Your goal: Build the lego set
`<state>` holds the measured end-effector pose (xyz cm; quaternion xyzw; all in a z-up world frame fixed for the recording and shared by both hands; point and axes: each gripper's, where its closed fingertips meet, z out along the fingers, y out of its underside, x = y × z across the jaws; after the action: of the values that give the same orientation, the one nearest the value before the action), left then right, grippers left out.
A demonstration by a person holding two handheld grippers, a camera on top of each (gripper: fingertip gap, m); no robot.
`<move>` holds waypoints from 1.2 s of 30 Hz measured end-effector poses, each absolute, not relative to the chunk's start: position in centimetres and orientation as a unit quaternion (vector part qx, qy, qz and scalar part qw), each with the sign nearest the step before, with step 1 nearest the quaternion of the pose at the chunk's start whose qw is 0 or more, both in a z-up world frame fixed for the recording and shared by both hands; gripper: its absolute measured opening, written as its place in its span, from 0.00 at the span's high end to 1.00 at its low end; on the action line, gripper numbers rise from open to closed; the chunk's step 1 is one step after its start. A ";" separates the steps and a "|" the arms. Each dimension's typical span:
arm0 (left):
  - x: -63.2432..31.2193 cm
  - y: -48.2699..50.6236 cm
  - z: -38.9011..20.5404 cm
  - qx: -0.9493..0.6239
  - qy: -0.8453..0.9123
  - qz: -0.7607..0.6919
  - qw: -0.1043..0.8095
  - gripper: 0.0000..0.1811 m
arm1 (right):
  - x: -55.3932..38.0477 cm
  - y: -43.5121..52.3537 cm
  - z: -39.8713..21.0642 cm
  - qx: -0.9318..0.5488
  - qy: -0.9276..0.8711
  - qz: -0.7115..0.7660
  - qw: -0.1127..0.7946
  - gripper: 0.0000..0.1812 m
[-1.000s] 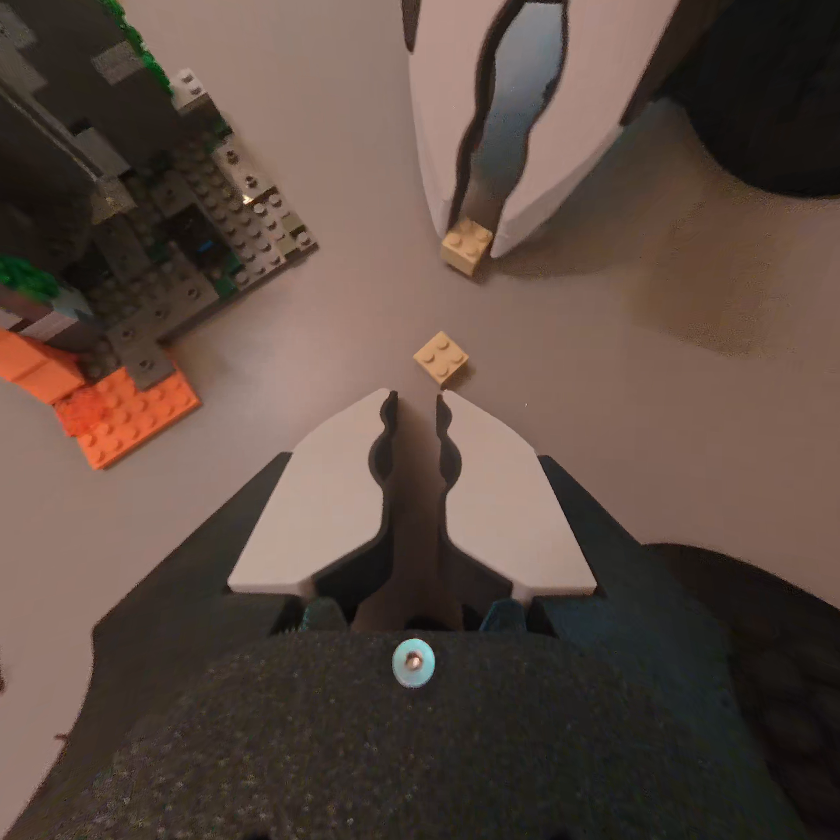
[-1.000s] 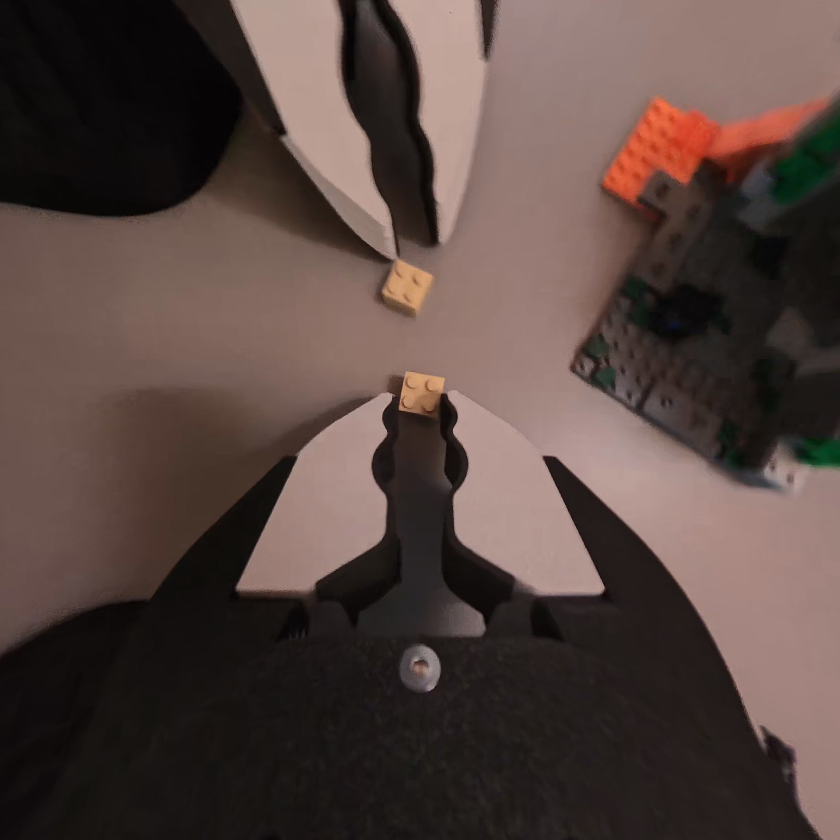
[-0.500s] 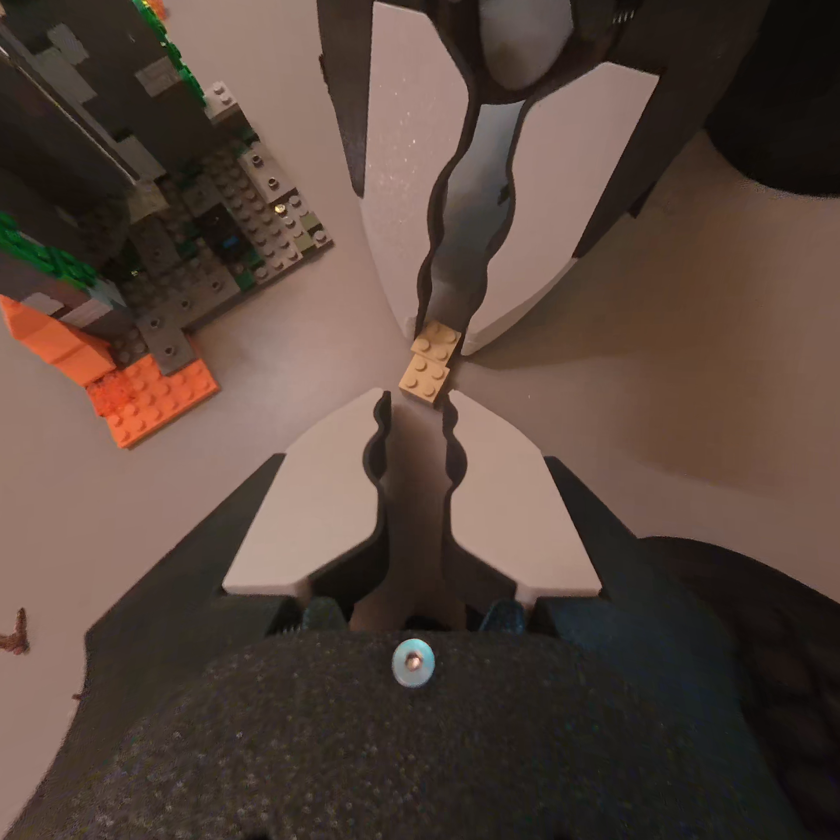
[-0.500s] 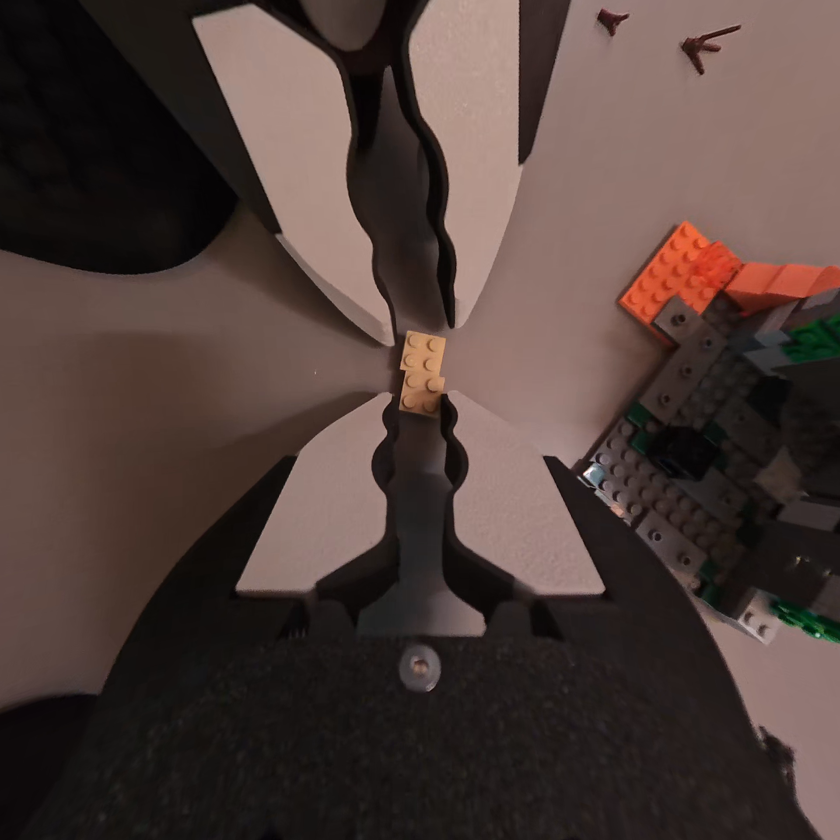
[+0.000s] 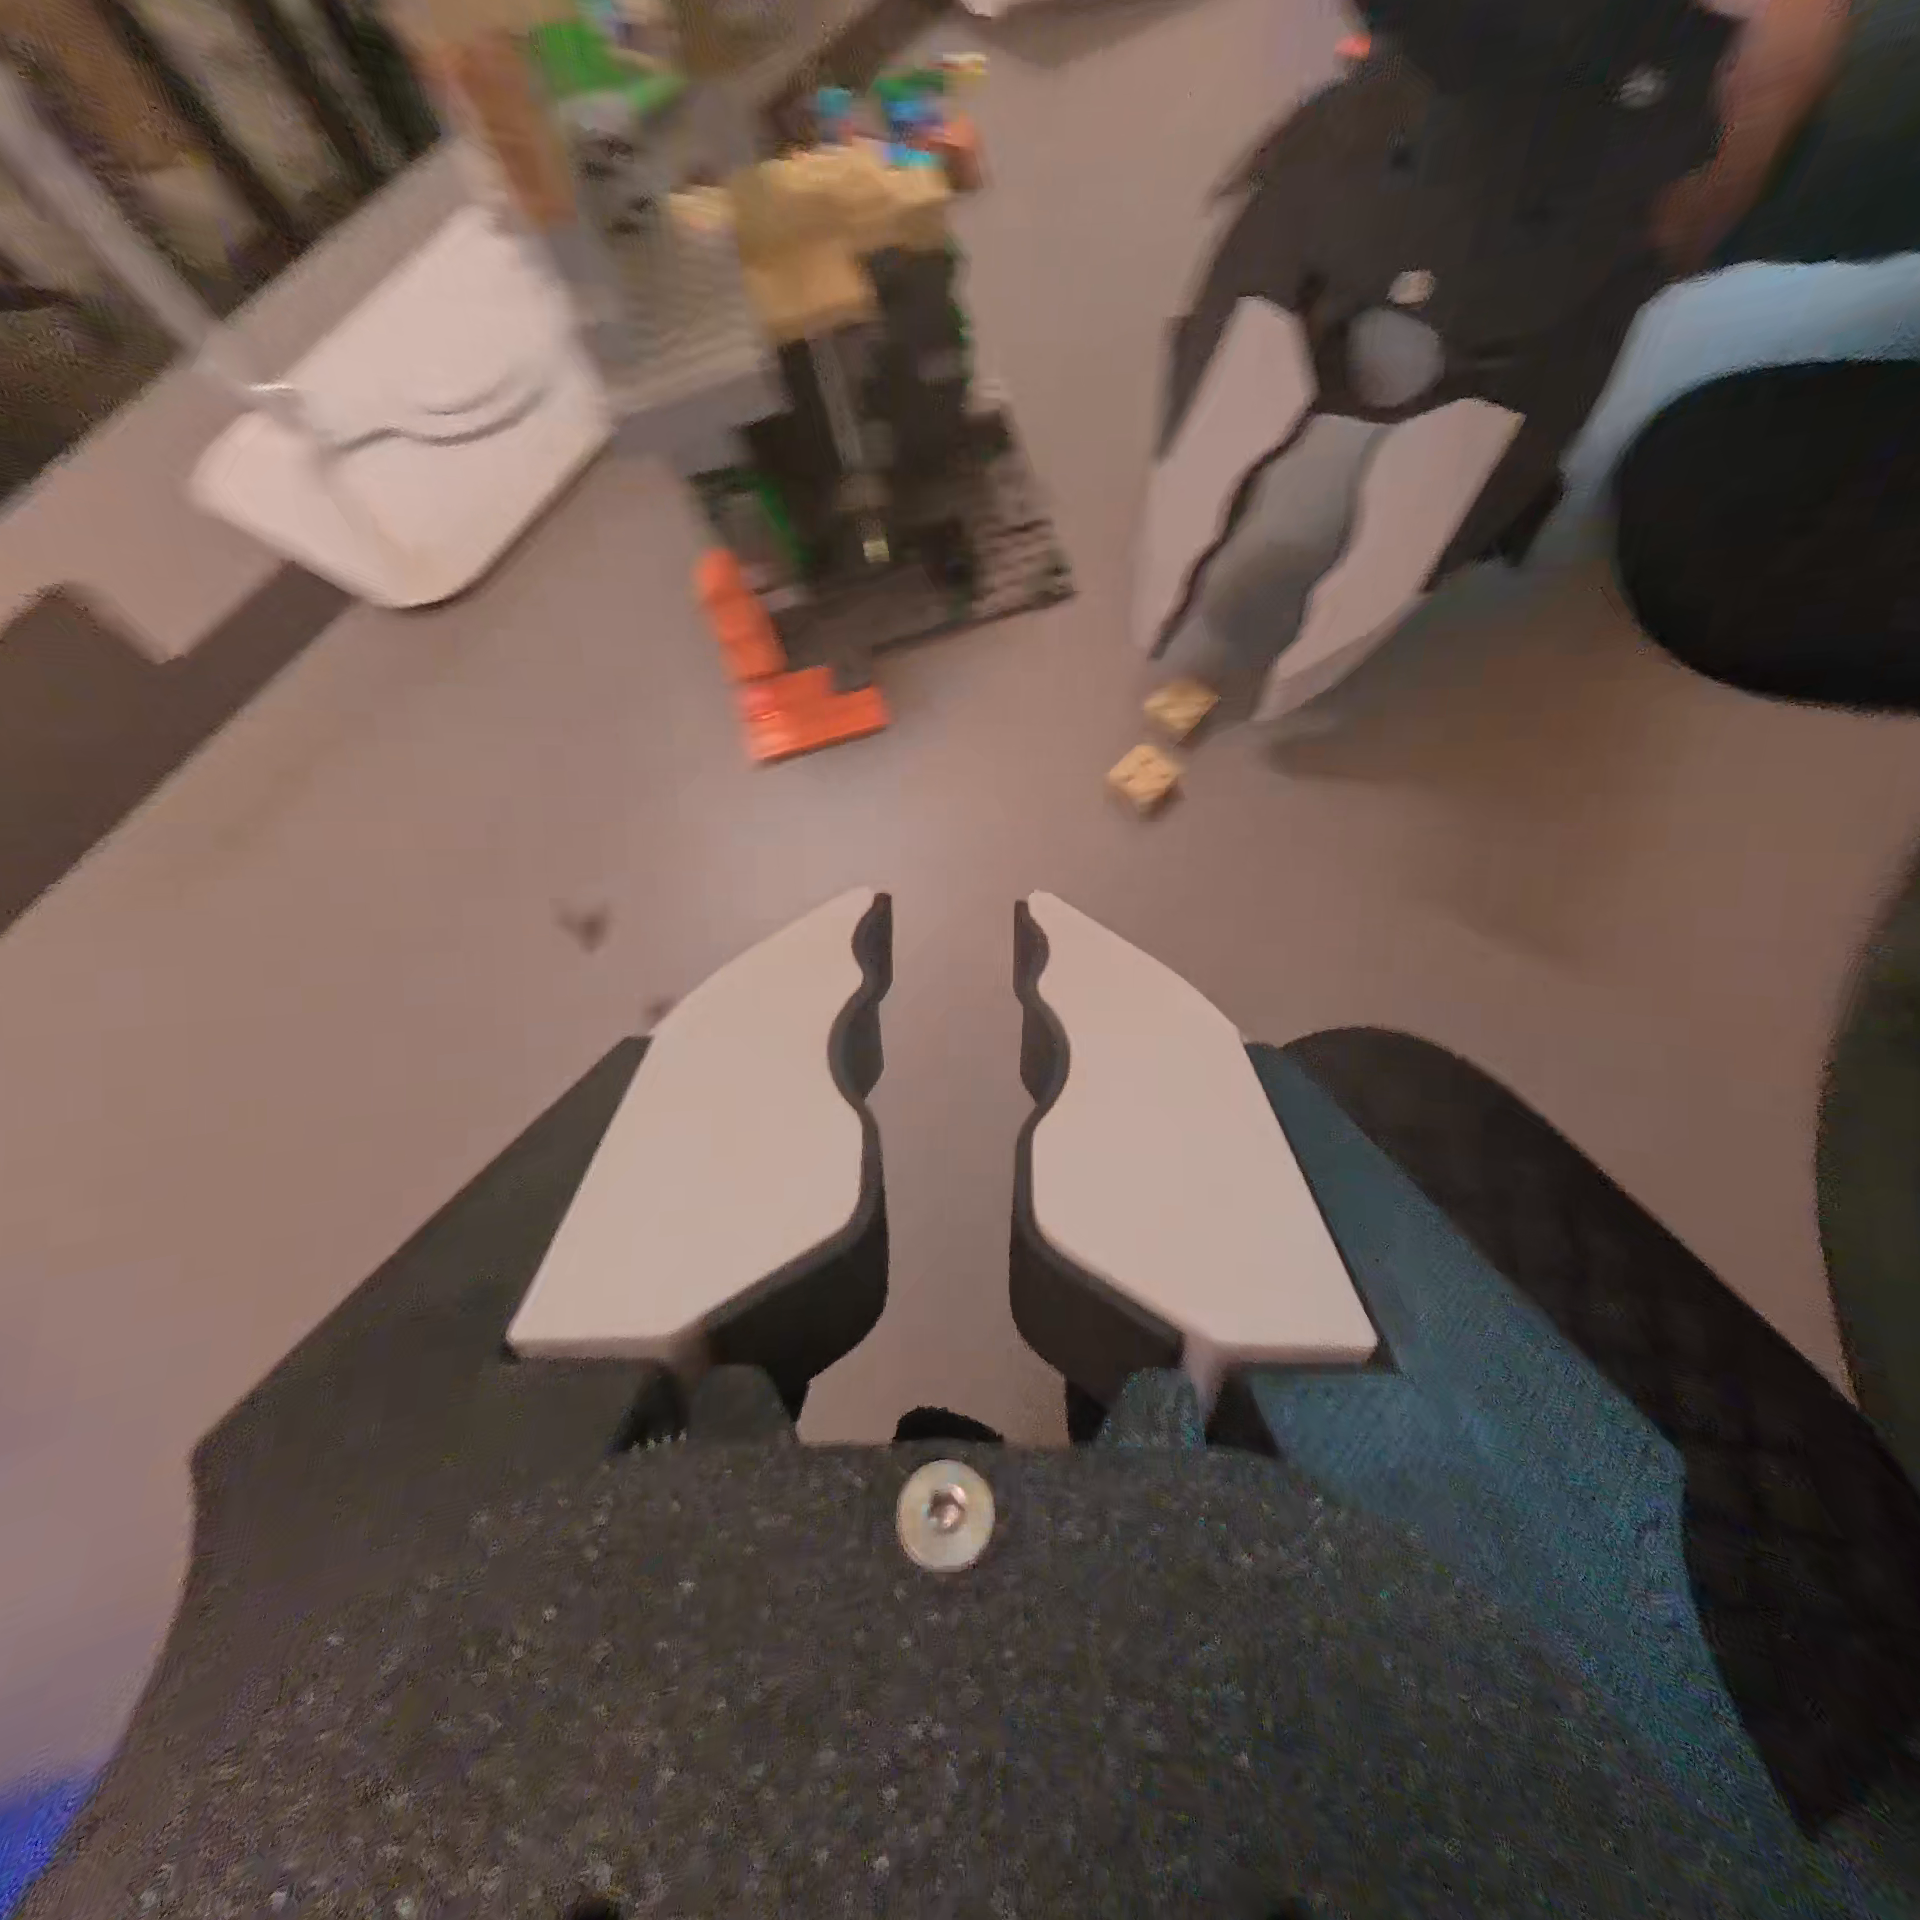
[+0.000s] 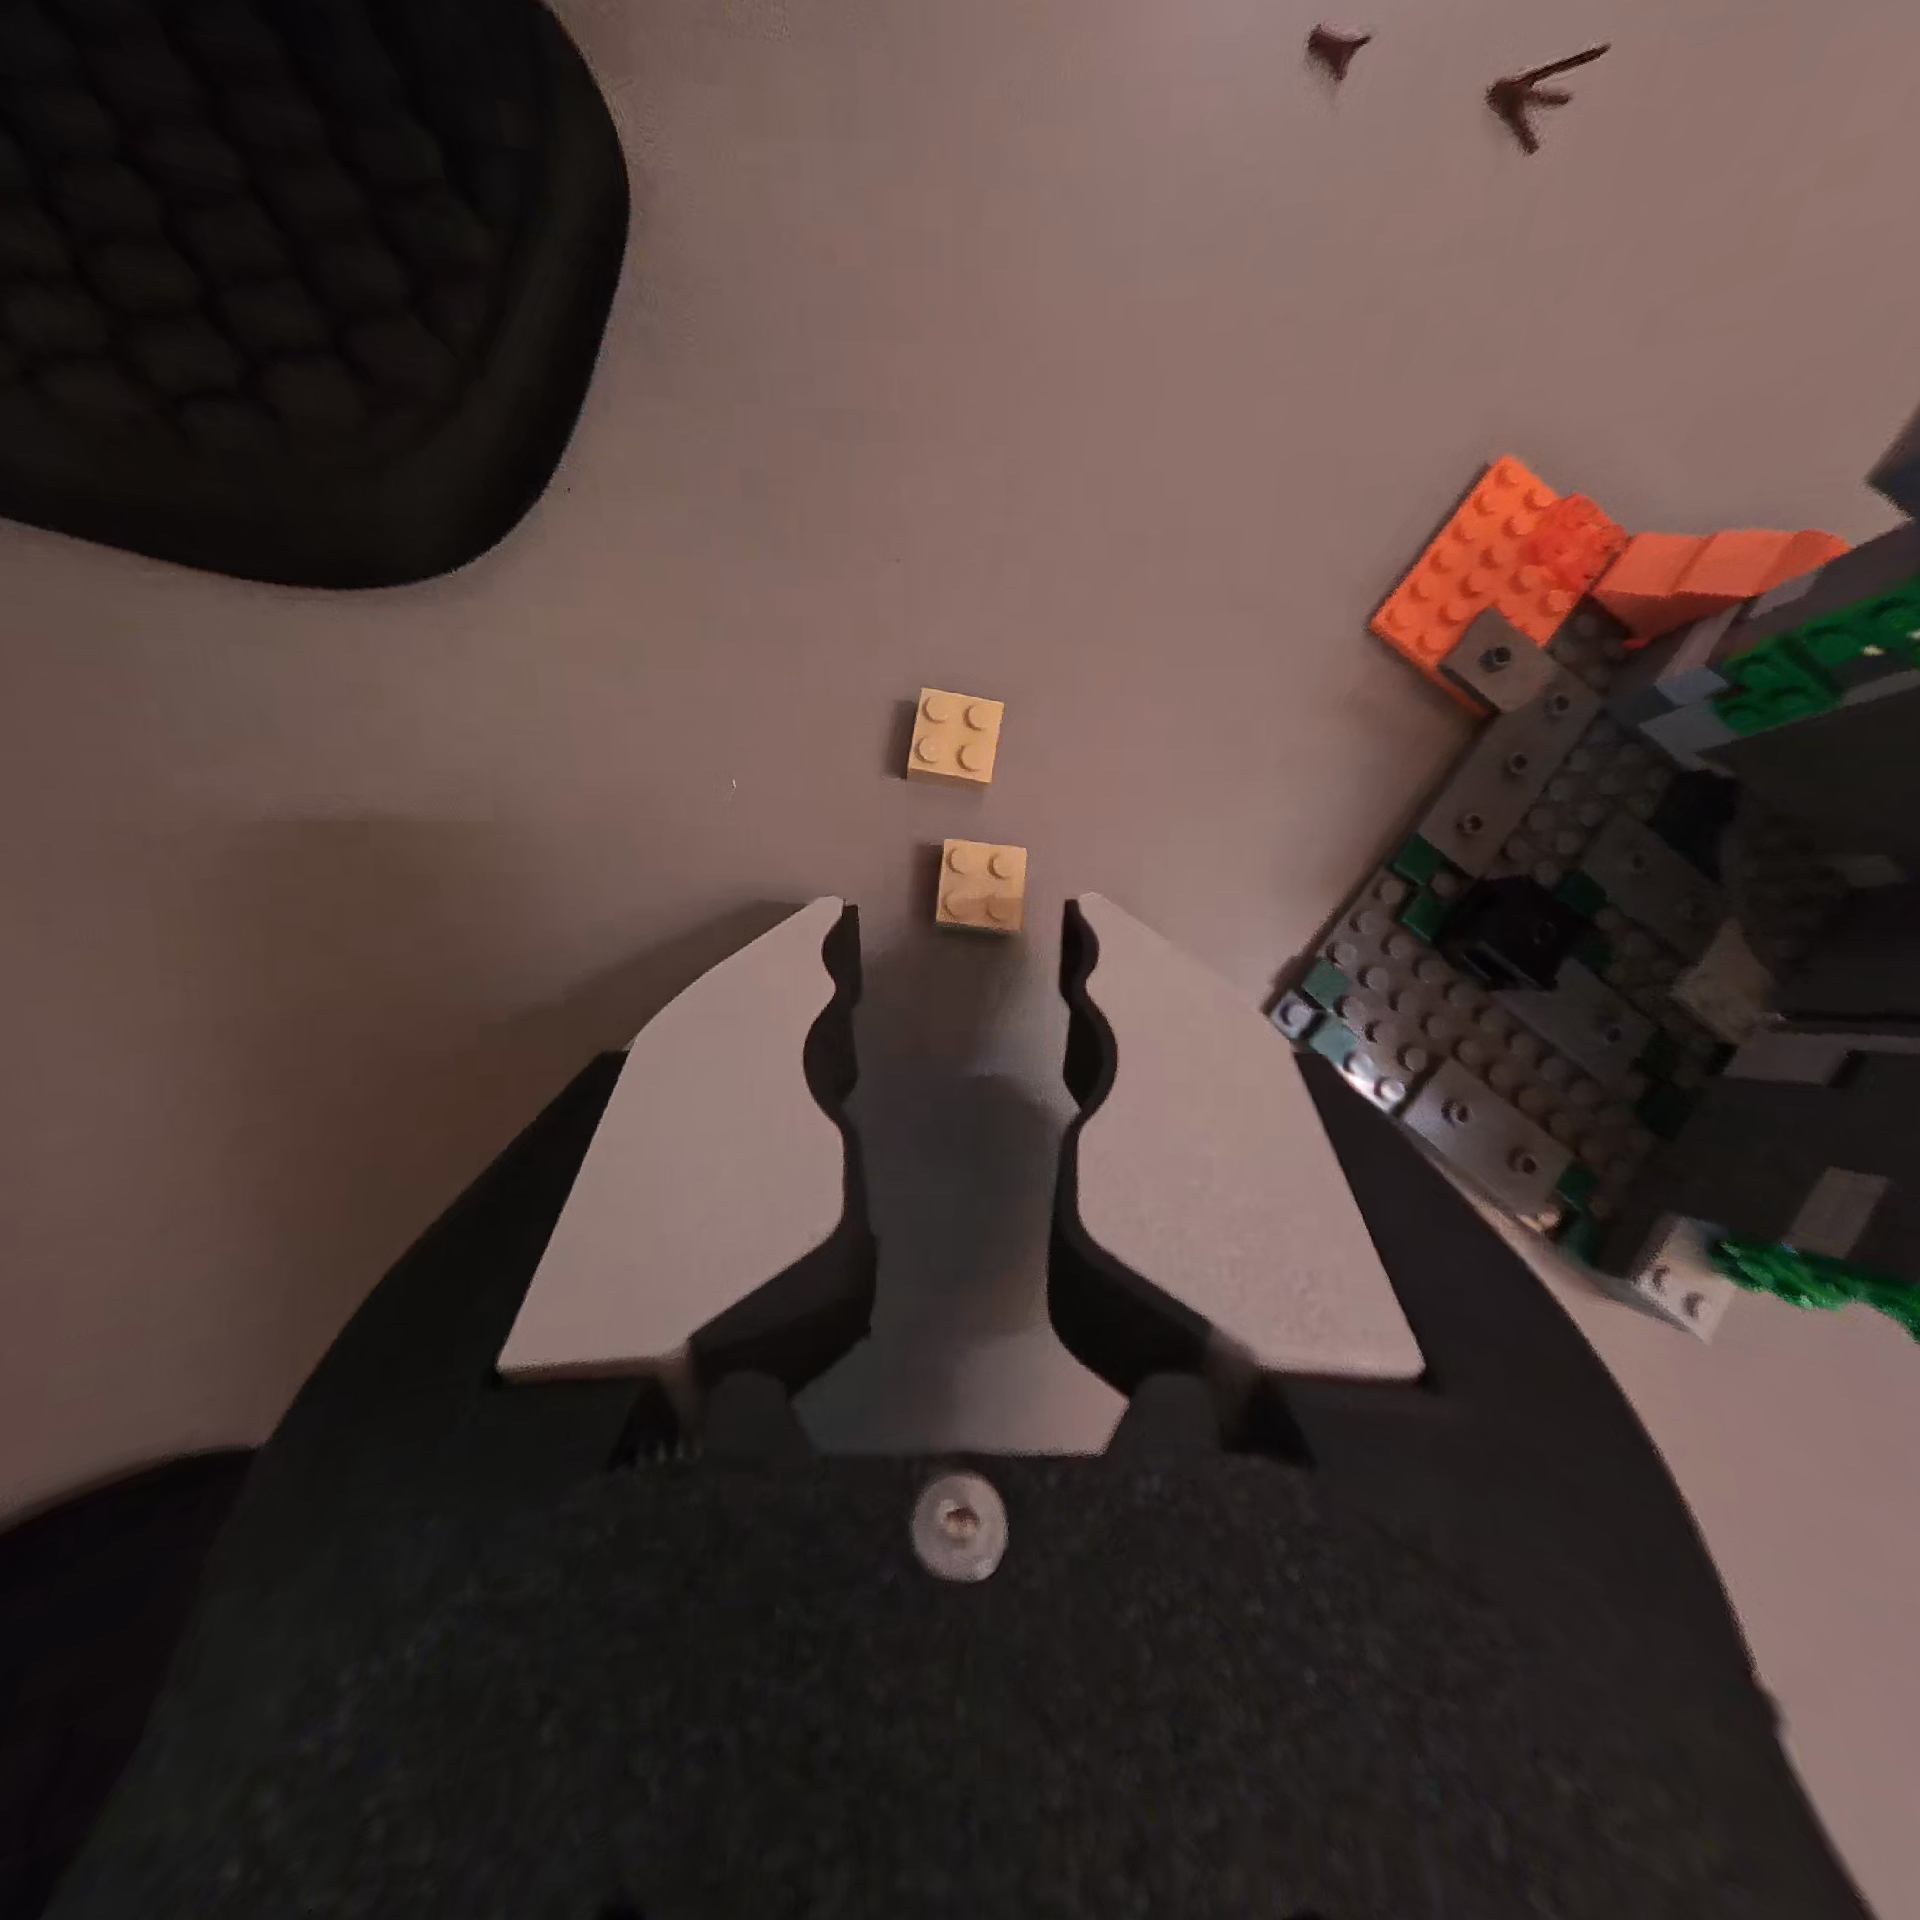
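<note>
I've got the grey table (image 6: 1039,312) filling both views, and the biggest thing on it is the lego build (image 6: 1621,935), a dark grey and green block of terrain with an orange plate (image 6: 1475,582) sticking out of one corner. In the left wrist view that same build (image 5: 883,468) stands tall toward the far edge, blurred, with a white tray or sheet (image 5: 405,447) beside it (too smeared to say which). A black padded thing (image 6: 270,270) sits at the surface's far left corner in the right wrist view.

My right gripper (image 6: 961,914) hangs over the table with its jaws spread apart, empty, and a tan two-by-two brick (image 6: 982,883) lies flat on the surface just ahead of the gap, touching neither finger. A second tan brick (image 6: 956,736) lies a little beyond it, near but apart, studs up.

My left gripper (image 5: 951,914) is pulled well back from the bricks, jaws parted with only bare table between them.

Two tiny dark brown bits (image 6: 1538,99) rest near the far edge.
</note>
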<state>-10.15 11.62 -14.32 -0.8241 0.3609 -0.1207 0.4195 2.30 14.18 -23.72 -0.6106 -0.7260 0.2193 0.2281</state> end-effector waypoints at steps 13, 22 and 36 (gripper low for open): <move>-42.0 9.0 -16.4 -0.975 0.087 0.024 0.201 0.85 | 4.4 15.6 -20.9 -0.638 -0.648 0.295 0.291 0.84; -46.3 10.1 -23.4 -0.994 -0.021 0.008 0.106 0.81 | 5.6 15.1 -21.6 -0.644 -0.653 0.283 0.281 0.85; -38.0 13.6 -12.0 -0.917 0.068 -0.061 0.390 0.88 | 4.4 13.8 -19.0 -0.615 -0.642 0.327 0.321 0.87</move>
<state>-37.97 13.64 -12.01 -0.9165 0.0677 -0.0608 0.3895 4.39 13.78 -19.02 -0.6147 -0.6418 0.3272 0.3211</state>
